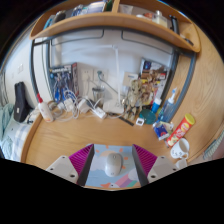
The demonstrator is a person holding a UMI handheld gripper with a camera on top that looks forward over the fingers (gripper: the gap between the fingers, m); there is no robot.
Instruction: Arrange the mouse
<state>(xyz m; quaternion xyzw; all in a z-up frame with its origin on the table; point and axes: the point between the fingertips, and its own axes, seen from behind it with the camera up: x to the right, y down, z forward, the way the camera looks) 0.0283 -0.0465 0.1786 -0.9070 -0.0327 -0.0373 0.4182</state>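
Note:
A white mouse lies on a pastel mouse mat with a rainbow print, on a wooden desk. My gripper sits low over the mat with its magenta pads either side of the mouse. The fingers are open; there is a gap between each pad and the mouse, which rests on the mat between them.
The back of the desk is crowded: a white bottle with a red cap, cables, boxes and small items. A red-orange packet and a cup lie to the right. A wooden shelf runs overhead.

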